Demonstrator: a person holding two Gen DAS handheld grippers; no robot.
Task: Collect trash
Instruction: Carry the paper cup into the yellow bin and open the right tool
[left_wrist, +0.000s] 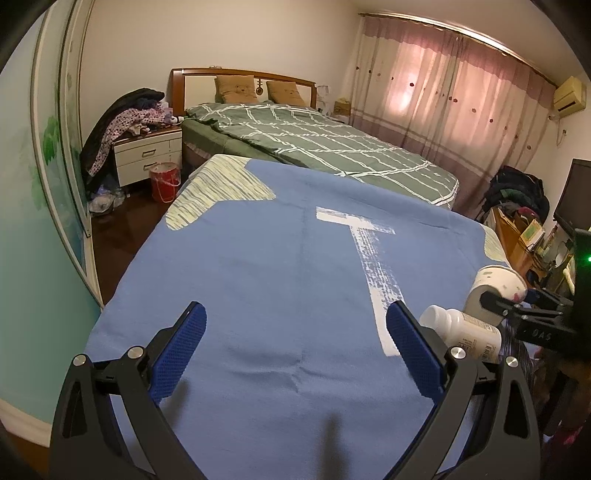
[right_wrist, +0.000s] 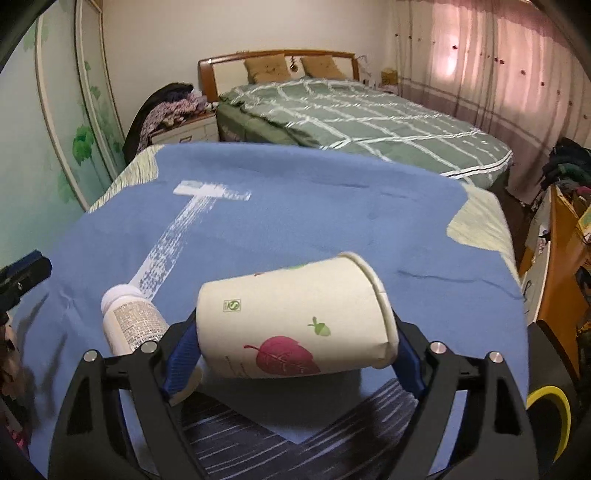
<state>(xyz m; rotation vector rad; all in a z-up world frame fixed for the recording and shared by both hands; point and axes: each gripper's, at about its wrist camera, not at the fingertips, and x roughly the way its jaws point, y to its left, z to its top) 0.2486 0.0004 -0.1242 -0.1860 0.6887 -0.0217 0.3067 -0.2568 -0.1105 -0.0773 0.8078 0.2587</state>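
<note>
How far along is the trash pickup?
Done: nothing visibly collected yet. In hand: the right gripper clamps the paper cup end to end, the cup lying sideways. To do: the white bottle lies on the blue cloth beside the cup; the left gripper is open and empty.

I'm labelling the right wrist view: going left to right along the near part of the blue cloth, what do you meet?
Left gripper's tip at the picture's edge → white pill bottle lying on its side → paper cup on its side between the right gripper's fingers → yellow-rimmed object past the blue cloth.
</note>
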